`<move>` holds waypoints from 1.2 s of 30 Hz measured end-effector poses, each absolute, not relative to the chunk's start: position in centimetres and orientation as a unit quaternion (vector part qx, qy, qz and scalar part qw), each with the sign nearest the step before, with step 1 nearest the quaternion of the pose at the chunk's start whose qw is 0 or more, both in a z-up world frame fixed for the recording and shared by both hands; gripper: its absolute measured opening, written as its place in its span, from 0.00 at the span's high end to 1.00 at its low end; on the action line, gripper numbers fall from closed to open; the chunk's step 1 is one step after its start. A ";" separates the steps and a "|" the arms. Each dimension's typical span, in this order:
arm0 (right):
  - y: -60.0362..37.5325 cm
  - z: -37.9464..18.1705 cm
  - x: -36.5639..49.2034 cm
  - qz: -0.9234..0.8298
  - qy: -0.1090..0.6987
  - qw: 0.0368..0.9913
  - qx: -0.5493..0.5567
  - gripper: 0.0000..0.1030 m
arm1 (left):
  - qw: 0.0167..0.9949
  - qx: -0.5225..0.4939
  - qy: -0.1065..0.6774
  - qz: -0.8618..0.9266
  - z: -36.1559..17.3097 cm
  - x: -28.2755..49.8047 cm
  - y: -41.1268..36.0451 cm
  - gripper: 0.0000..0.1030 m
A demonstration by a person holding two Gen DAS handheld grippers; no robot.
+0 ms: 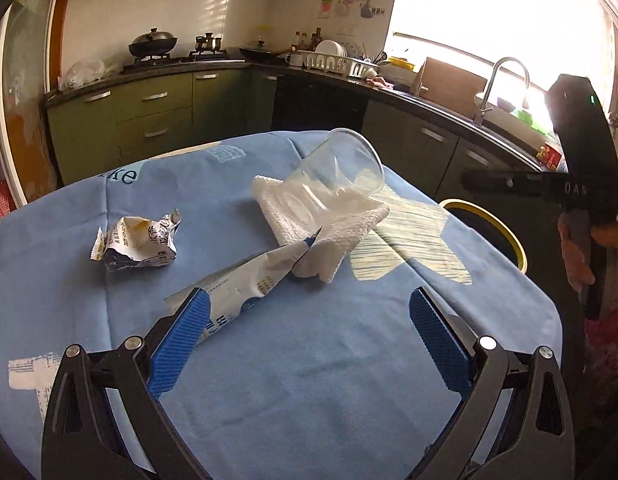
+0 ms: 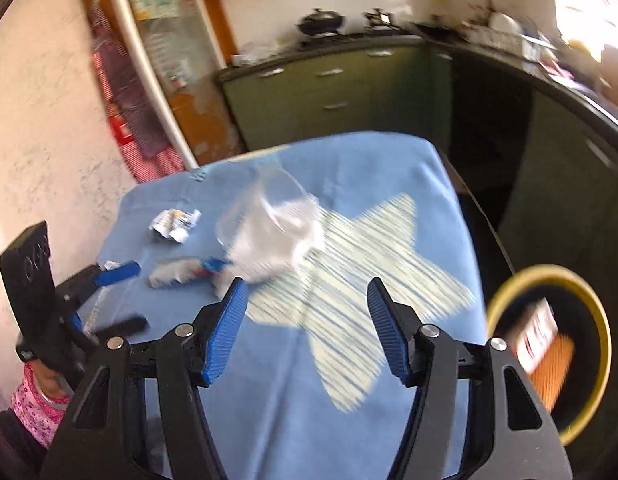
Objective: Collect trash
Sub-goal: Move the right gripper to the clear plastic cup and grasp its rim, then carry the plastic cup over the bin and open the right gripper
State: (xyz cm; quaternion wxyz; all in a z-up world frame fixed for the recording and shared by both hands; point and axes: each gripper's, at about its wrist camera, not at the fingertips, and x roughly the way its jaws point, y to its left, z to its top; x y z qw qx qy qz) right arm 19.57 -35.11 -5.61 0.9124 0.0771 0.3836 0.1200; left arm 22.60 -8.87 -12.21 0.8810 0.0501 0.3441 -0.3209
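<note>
On the blue tablecloth (image 1: 309,360) lie a crumpled wrapper (image 1: 137,246), a long flat wrapper (image 1: 245,288), and a white paper towel (image 1: 329,232) with a clear plastic cup (image 1: 337,168) tipped over on it. My left gripper (image 1: 309,316) is open just above the cloth, its left pad beside the long wrapper's near end. My right gripper (image 2: 303,300) is open and empty above the cloth's star pattern. The wrappers (image 2: 175,224), the long wrapper (image 2: 181,272) and the towel (image 2: 277,244) show blurred in the right wrist view. The left gripper (image 2: 123,296) appears at far left there.
A yellow-rimmed black bin (image 2: 589,320) stands off the table's right edge with a box (image 2: 541,344) inside; its rim also shows in the left wrist view (image 1: 505,232). Green kitchen cabinets (image 1: 157,108) and a sink counter (image 1: 489,120) lie beyond the table.
</note>
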 end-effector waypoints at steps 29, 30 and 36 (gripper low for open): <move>-31.5 -4.5 21.2 0.147 0.367 0.915 0.084 0.95 | 0.874 0.058 0.362 -0.320 -13.3 22.1 -10.2 0.05; -32.2 -4.1 20.0 0.126 0.354 0.923 0.082 0.95 | 0.873 0.058 0.362 -0.320 -13.3 22.1 -10.2 0.05; -40.2 -4.2 14.4 -0.026 0.328 0.938 0.107 0.95 | 0.871 0.057 0.367 -0.321 -13.4 22.1 -10.3 0.05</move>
